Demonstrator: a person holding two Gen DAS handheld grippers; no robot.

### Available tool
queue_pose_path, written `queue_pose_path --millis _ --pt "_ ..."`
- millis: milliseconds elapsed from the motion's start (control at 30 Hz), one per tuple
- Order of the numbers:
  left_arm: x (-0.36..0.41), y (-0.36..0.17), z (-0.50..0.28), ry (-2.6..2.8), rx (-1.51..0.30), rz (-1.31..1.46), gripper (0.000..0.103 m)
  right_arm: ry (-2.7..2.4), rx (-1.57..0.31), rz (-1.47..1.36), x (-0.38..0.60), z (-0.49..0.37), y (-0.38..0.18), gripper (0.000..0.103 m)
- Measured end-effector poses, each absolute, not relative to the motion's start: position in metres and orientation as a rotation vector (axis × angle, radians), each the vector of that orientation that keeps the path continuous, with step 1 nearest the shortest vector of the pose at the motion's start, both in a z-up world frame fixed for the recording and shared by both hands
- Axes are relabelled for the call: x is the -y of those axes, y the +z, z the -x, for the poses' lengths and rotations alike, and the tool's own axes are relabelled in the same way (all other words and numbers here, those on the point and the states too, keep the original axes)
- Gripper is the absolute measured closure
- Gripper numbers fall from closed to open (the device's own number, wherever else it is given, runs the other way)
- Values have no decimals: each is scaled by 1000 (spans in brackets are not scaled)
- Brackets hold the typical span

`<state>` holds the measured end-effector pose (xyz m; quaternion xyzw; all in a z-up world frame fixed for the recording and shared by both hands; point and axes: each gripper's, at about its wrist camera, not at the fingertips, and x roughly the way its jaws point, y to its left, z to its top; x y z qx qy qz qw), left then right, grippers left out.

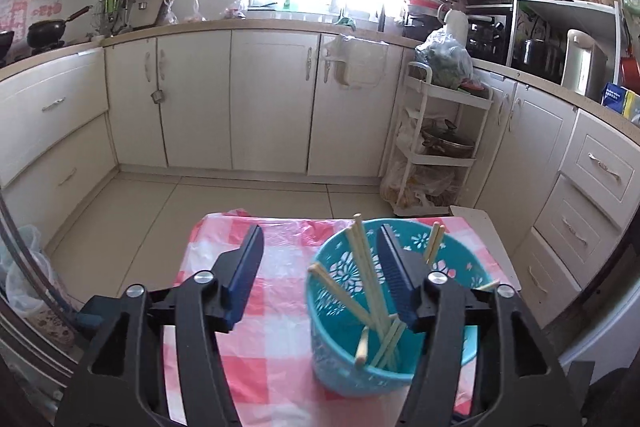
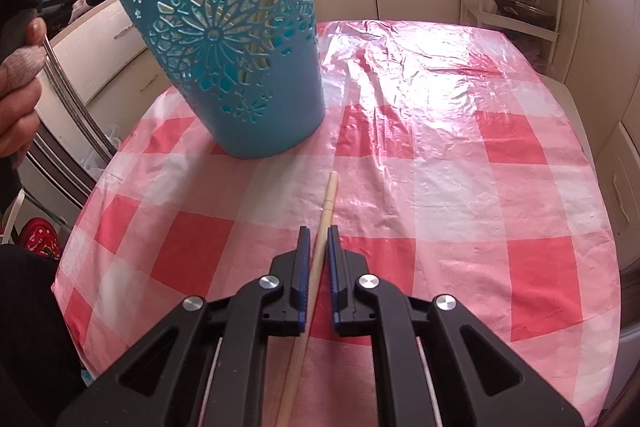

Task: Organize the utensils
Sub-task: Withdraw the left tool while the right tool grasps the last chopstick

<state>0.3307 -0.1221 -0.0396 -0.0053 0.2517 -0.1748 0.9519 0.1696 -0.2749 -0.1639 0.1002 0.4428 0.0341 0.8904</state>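
Turquoise basket (image 1: 344, 355) already holds several chopsticks (image 1: 370, 279).
We see left gripper (image 1: 320, 259) spread, empty, above basket; right gripper (image 2: 318, 247) pinches one remaining chopstick (image 2: 326, 211) just beside it.

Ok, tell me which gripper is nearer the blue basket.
Left. The left gripper hangs open right at the blue basket, one of its fingers over the rim. The right gripper sits farther back, shut on a chopstick.

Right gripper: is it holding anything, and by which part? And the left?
The right gripper pinches one chopstick partway along its shaft. The left gripper is open, holding nothing.
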Motion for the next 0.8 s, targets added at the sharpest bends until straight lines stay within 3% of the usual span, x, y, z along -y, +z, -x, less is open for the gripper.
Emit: queue_pose_path --millis 133,300,467,800 --pt "95 -41 -304 -274 -486 -27 24 48 -912 -111 263 -168 -163 93" --pt "65 -51 -282 -174 -453 -34 16 50 -915 -134 268 -166 -163 96" --pt "48 -72 -286 -128 -526 22 15 90 -887 -253 282 -158 -152 97" --pt "56 -70 -285 -139 -494 -7 13 190 -716 -378 286 -139 -96 97"
